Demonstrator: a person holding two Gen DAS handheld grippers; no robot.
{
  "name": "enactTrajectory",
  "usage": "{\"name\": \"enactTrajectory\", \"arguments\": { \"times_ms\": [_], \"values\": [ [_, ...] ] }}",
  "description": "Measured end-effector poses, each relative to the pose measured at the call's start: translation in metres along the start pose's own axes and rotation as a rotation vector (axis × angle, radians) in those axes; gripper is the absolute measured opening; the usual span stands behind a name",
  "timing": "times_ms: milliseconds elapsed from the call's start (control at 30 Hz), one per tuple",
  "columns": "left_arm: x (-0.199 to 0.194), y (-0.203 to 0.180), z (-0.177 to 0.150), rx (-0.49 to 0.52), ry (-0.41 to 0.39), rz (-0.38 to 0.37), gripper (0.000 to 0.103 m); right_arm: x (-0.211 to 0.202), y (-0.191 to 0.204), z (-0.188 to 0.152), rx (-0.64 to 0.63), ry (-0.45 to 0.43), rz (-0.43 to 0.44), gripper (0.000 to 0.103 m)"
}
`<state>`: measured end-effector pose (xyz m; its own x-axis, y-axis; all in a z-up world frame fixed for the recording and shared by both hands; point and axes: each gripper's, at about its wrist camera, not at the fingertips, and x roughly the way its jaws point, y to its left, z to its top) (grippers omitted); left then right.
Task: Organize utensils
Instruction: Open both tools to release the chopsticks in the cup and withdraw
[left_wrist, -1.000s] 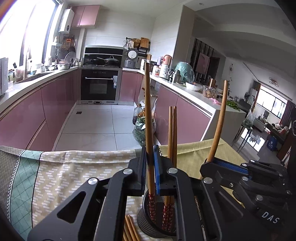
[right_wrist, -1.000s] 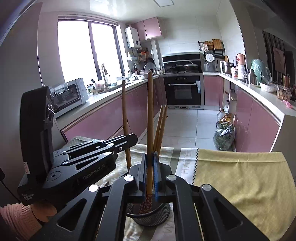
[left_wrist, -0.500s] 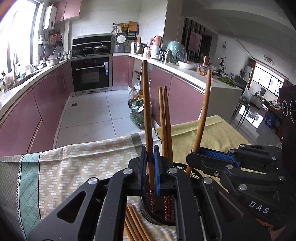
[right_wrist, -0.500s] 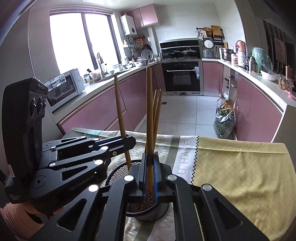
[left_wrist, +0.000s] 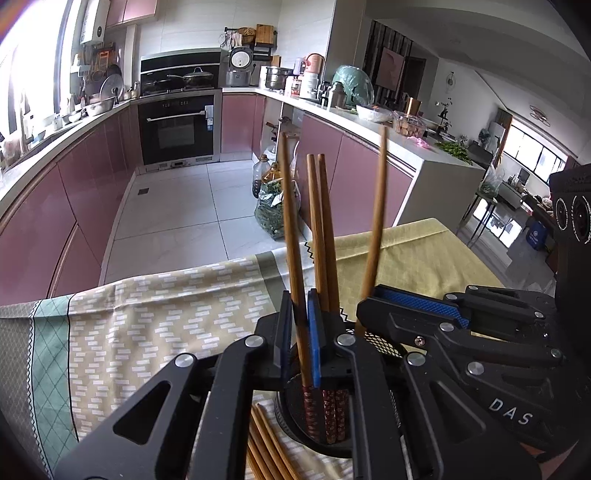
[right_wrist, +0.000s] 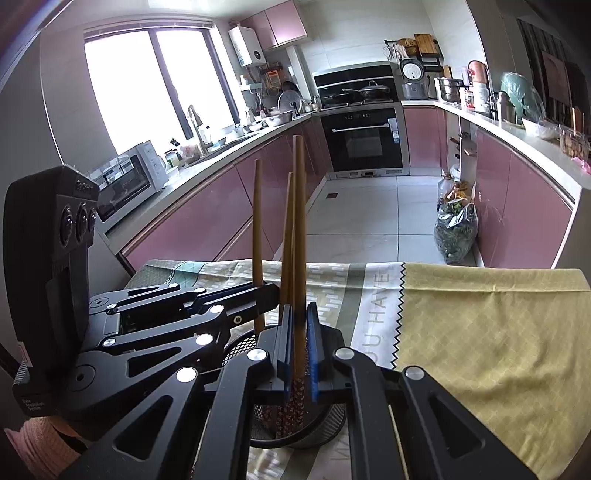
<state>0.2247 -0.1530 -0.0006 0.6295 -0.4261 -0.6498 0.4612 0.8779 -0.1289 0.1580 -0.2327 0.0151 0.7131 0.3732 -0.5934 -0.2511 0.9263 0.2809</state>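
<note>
A black mesh utensil cup (left_wrist: 317, 435) stands on the cloth-covered table, also in the right wrist view (right_wrist: 317, 428). My left gripper (left_wrist: 298, 343) is shut on a wooden chopstick (left_wrist: 290, 229), held upright with its patterned end in the cup. My right gripper (right_wrist: 300, 350) is shut on another chopstick (right_wrist: 299, 221), also upright in the cup. Two chopsticks (left_wrist: 320, 236) stand in the cup between them. Several loose chopsticks (left_wrist: 262, 446) lie on the cloth beside the cup. Each gripper shows in the other's view, close alongside.
The table has a patterned beige cloth (left_wrist: 147, 317) and a yellow cloth (right_wrist: 480, 332). Its far edge drops to the kitchen floor (left_wrist: 177, 218). Pink cabinets line both sides; an oven (right_wrist: 364, 140) is at the back.
Both grippers have lowered with their chopsticks, whose patterned ends sit deeper in the cup. The views tilt down, showing more table.
</note>
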Motion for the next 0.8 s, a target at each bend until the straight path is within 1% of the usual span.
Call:
{"name": "enactTrajectory", "arguments": {
  "times_ms": [167,200,233,300,367,433,500,567,633,667,733,800],
  "values": [
    [-0.002,0.0,-0.001,-0.012,-0.008,0.004,0.01,0.002,-0.002,0.0,0.009,-0.001,0.002,0.008],
    [-0.003,0.0,-0.001,-0.013,-0.01,0.003,0.012,0.002,-0.002,0.0,0.01,-0.001,0.004,0.008],
    [-0.005,0.001,-0.001,-0.014,-0.014,0.005,0.014,0.001,-0.002,-0.001,0.009,-0.003,0.004,0.009],
    [-0.009,0.002,-0.002,-0.015,-0.023,0.008,0.024,0.0,-0.003,-0.002,0.01,-0.009,0.002,0.01],
    [-0.014,0.004,-0.004,-0.016,-0.04,0.018,0.027,-0.004,-0.003,-0.003,0.013,-0.021,0.004,0.015],
    [-0.023,0.006,-0.007,-0.019,-0.062,0.028,0.032,-0.011,0.0,-0.006,0.0,-0.038,0.003,0.025],
    [-0.037,0.009,-0.011,-0.01,-0.086,0.047,0.041,-0.021,0.004,-0.01,-0.016,-0.053,0.003,0.025],
    [-0.052,0.013,-0.019,0.004,-0.115,0.074,0.045,-0.034,0.009,-0.015,-0.038,-0.072,0.008,0.025],
    [-0.066,0.016,-0.029,0.021,-0.127,0.089,0.046,-0.048,0.015,-0.022,-0.059,-0.094,0.033,0.03],
    [-0.074,0.018,-0.036,0.033,-0.133,0.098,0.048,-0.055,0.02,-0.026,-0.074,-0.102,0.041,0.031],
    [-0.084,0.023,-0.05,0.049,-0.128,0.113,0.05,-0.066,0.031,-0.037,-0.124,-0.107,0.059,0.034],
    [-0.091,0.027,-0.065,0.056,-0.107,0.122,0.05,-0.07,0.038,-0.046,-0.15,-0.092,0.074,0.035]
  ]
}}
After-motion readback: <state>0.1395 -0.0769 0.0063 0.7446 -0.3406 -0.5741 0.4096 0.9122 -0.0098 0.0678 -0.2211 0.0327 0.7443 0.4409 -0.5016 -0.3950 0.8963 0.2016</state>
